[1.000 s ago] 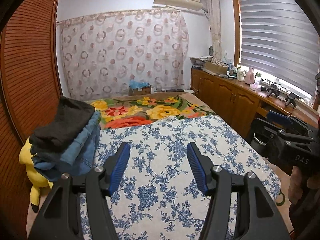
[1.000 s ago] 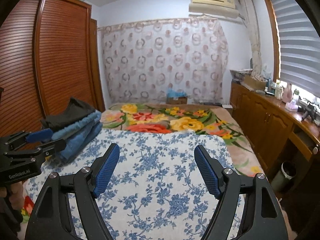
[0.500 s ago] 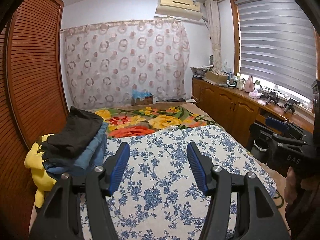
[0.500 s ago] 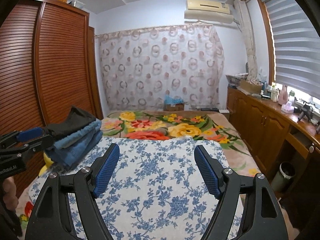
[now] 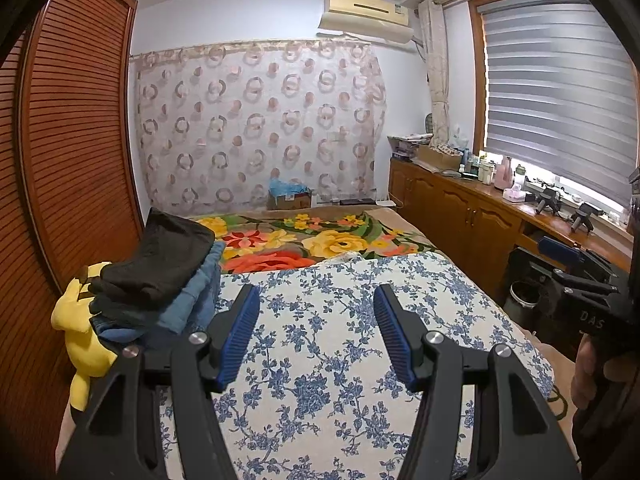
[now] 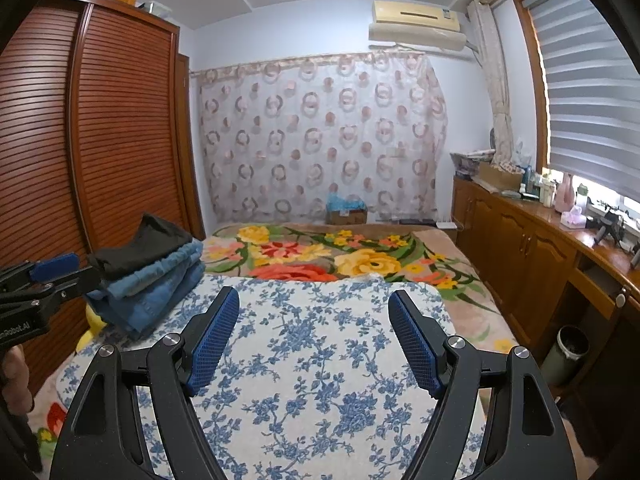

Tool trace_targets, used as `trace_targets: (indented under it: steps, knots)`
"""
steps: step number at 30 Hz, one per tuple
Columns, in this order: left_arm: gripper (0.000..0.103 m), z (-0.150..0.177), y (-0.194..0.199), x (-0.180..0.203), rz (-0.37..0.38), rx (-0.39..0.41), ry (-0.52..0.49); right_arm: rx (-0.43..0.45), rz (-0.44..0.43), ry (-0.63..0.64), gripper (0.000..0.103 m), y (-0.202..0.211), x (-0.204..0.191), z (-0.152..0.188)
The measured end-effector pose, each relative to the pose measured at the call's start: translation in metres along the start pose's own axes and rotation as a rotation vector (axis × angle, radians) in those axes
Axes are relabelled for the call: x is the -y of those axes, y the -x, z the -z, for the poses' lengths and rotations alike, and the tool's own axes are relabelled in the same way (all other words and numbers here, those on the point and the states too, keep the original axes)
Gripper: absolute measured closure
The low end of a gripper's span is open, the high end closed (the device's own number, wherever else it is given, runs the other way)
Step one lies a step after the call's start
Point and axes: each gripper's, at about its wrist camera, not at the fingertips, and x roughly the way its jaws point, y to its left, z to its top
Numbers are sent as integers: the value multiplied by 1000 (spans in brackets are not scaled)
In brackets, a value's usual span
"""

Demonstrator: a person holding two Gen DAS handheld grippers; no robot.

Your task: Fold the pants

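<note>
A pile of folded pants lies on the bed's left edge, with a black pair (image 5: 160, 260) on top of blue jeans (image 5: 188, 304). The right wrist view shows the same pile (image 6: 152, 276). My left gripper (image 5: 316, 320) hovers open over the blue-flowered quilt (image 5: 352, 372), right of the pile and apart from it. My right gripper (image 6: 314, 332) also stands open over the quilt (image 6: 320, 392), with nothing between its pads. Each gripper appears from the side in the other's view: the right gripper (image 5: 548, 260) and the left gripper (image 6: 86, 267).
A yellow plush toy (image 5: 76, 332) sits between the pile and the slatted wardrobe (image 5: 68, 168). A bright floral blanket (image 5: 304, 244) covers the far half of the bed. Wooden cabinets (image 5: 460, 216) with bottles line the right wall, and a bin (image 6: 564, 352) stands below.
Both views have tipped upward, showing more ceiling and less quilt. In the left wrist view the pile has shifted toward the middle. Both grippers stay open as before.
</note>
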Motion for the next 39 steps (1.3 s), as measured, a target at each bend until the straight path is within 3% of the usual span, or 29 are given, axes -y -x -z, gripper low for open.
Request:
trace_targets:
  steps: [39]
  knots:
    - [44, 0, 0, -2, -1, -1, -1, -1, -6, -2, 24, 0, -5, 1]
